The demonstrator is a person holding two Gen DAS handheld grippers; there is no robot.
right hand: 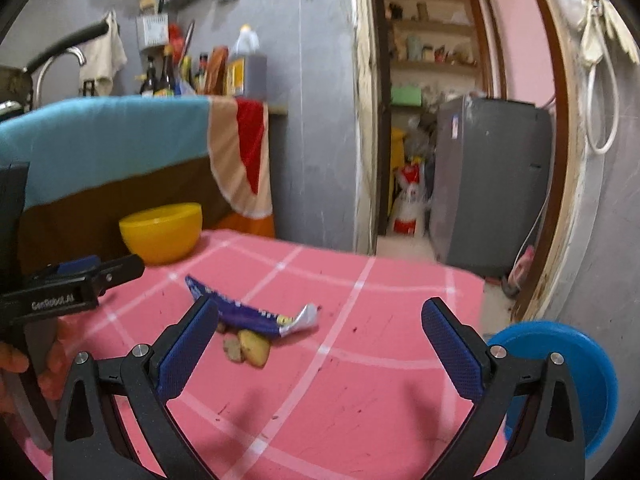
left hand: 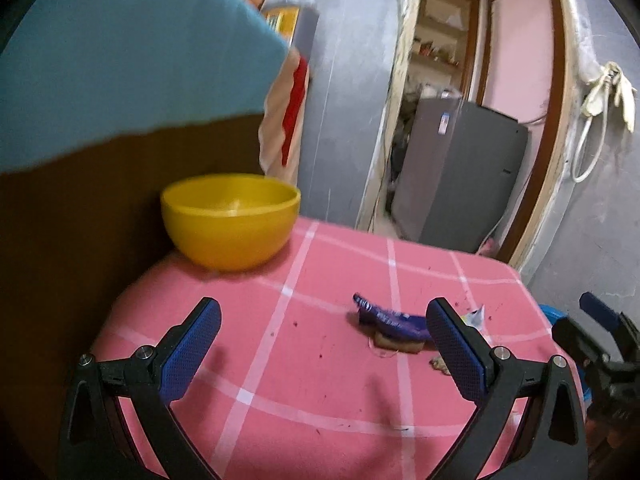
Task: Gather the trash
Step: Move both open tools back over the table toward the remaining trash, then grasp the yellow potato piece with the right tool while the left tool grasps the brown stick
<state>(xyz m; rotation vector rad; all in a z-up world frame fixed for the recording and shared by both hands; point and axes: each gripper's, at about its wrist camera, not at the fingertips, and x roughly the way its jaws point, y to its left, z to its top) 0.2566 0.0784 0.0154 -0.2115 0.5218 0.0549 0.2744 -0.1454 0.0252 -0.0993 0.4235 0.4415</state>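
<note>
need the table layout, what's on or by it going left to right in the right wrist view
left gripper → yellow bowl → purple wrapper with food scraps under it → blue bin past the table's right edge

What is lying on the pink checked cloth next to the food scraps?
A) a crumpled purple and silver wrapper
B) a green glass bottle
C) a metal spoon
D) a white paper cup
A: a crumpled purple and silver wrapper lies on the pink checked cloth, partly over the brownish food scraps, with both grippers open and holding nothing.
</note>
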